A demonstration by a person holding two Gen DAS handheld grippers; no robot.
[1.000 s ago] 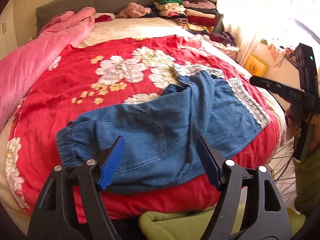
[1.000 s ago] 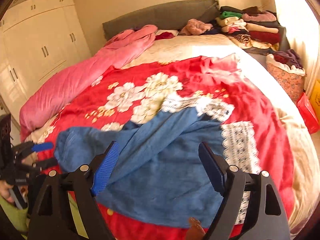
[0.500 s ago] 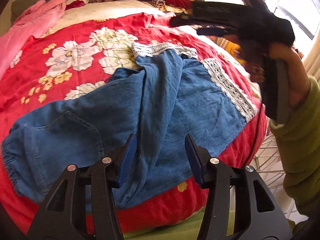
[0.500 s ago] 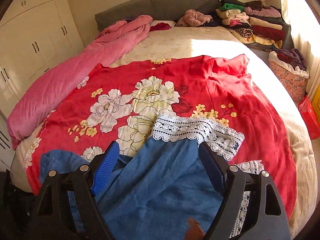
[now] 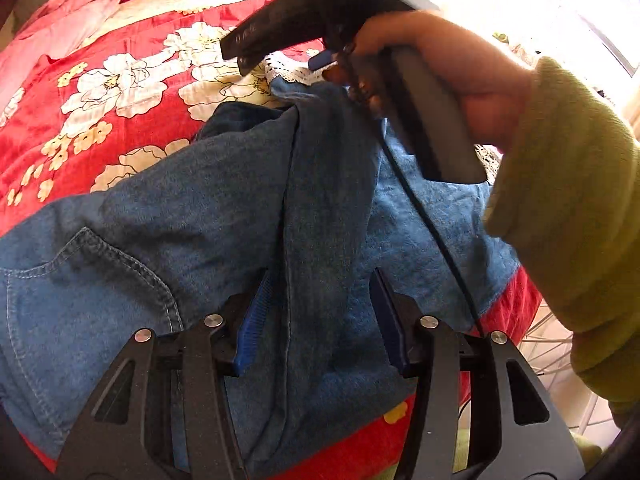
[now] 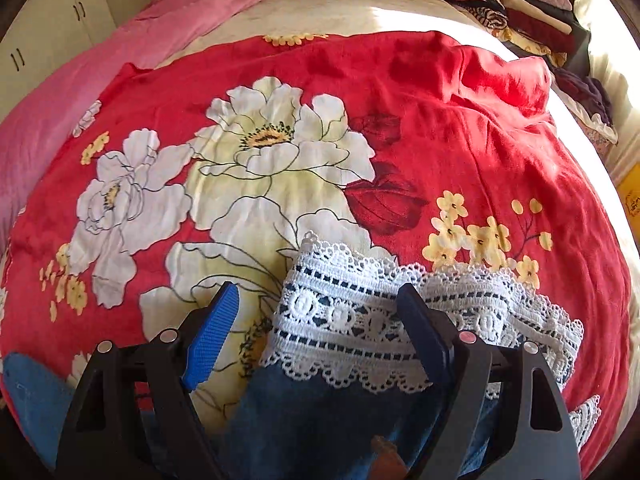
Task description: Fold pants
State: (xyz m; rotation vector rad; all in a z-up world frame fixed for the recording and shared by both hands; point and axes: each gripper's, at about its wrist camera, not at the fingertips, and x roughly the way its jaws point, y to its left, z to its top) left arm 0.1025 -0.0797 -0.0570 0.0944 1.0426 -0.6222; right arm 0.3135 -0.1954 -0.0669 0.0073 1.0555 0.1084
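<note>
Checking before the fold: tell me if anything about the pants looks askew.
Yes. The pants lie twisted on the blanket: one leg crosses over the other, and its lace hem sits bunched. Both the left gripper and the right gripper are open.

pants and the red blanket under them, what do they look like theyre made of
The pants: looks like soft blue denim, matte, with visible stitched seams and a pocket outline. Their hem trim: white openwork lace, probably cotton. The red blanket: seemingly plush fleece, slight sheen, printed with flowers.
</note>
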